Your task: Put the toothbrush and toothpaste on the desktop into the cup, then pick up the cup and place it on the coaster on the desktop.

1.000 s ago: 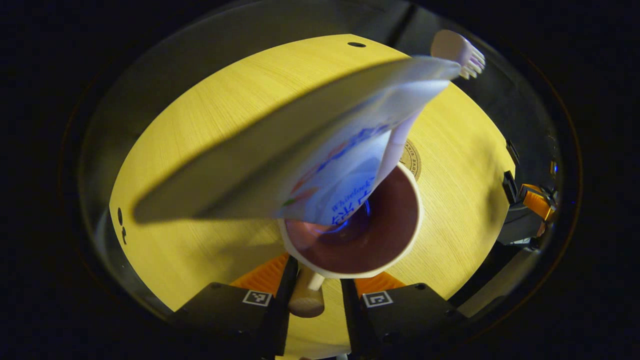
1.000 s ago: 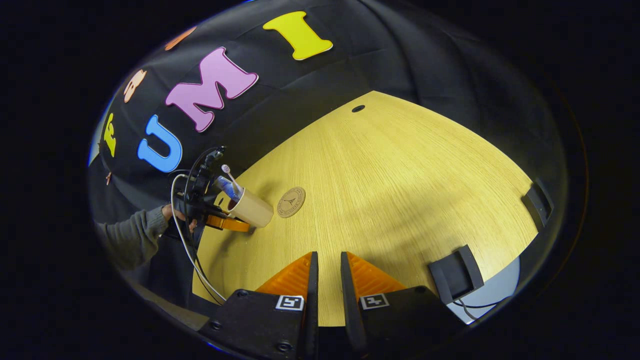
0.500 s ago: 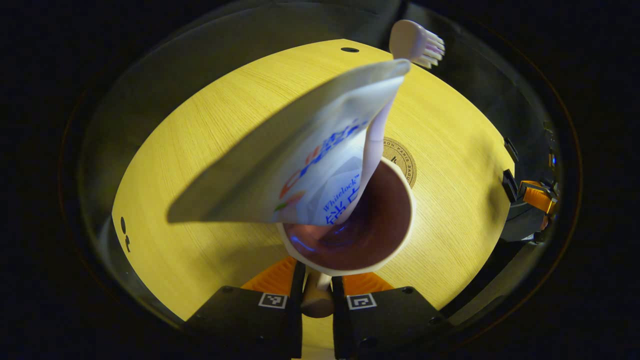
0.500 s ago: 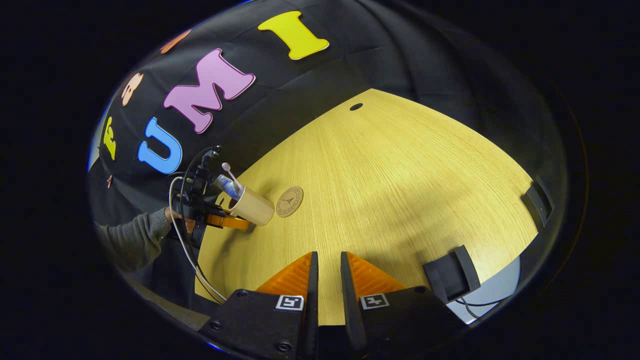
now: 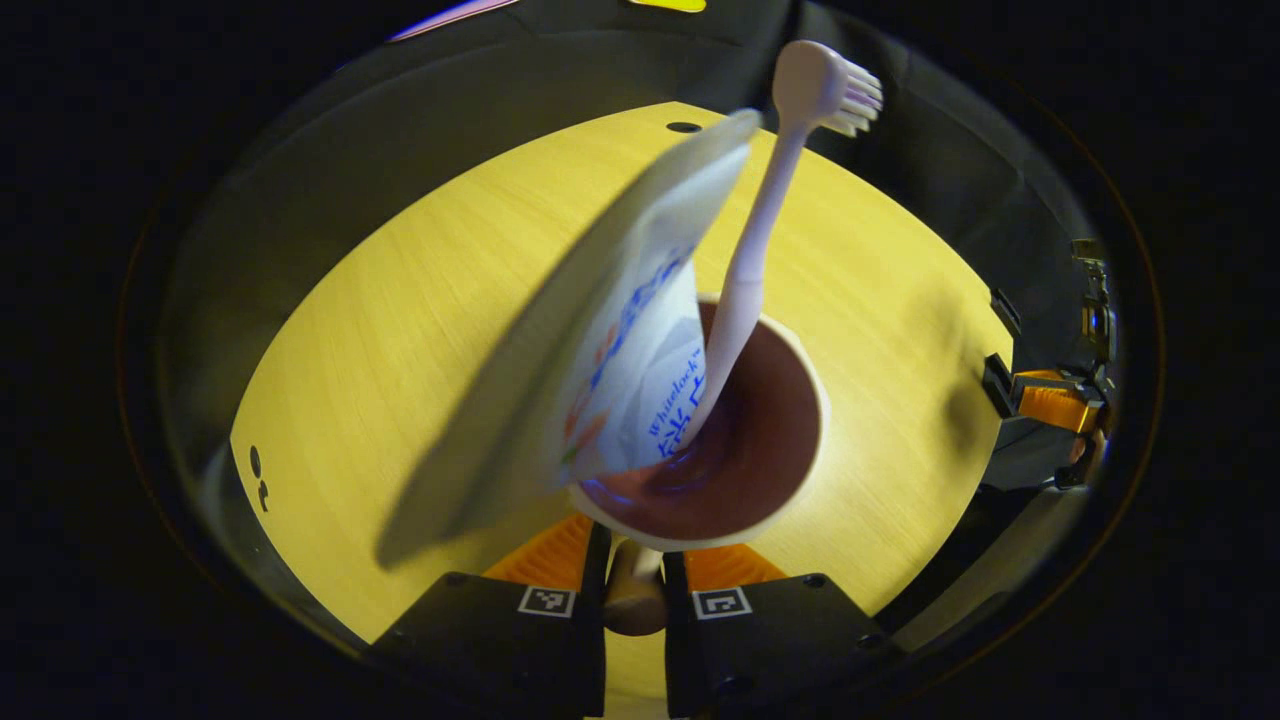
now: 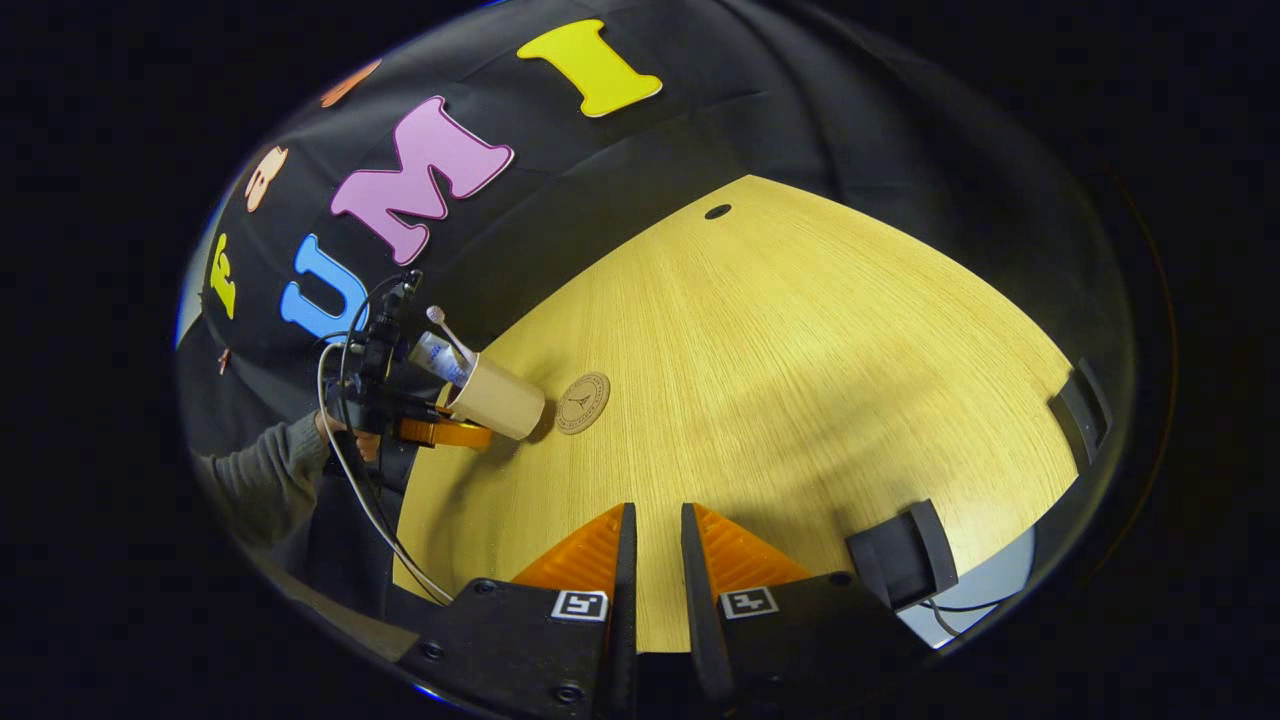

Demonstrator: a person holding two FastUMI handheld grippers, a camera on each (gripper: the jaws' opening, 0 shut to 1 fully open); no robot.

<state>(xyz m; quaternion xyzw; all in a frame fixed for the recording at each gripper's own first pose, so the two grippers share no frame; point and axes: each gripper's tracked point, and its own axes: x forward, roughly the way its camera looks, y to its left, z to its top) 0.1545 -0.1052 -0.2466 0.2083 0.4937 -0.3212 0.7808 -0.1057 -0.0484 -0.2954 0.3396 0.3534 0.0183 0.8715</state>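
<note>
A cream cup (image 5: 800,455) with a dark red inside holds a white toothpaste tube (image 5: 640,370) and a pale toothbrush (image 5: 760,240), bristles up. My left gripper (image 5: 633,585) is shut on the cup's handle (image 5: 632,600). In the right gripper view the cup (image 6: 497,400) hangs tilted in the left gripper (image 6: 400,395), its base just left of the round brown coaster (image 6: 583,402) on the yellow table. My right gripper (image 6: 655,560) hovers over the table's near edge, fingers close together with nothing between them.
A grey sleeve (image 6: 260,485) and a cable trail behind the left gripper. Black clamps (image 6: 905,555) sit on the table's right edge. A small hole (image 6: 717,211) marks the far side. The right gripper (image 5: 1050,410) is at the far right of the left gripper view.
The left gripper closed tighter on the handle, then carried the cup up and toward the coaster, which is now hidden behind the cup in its view. The tube and brush swung. The right gripper stayed put.
</note>
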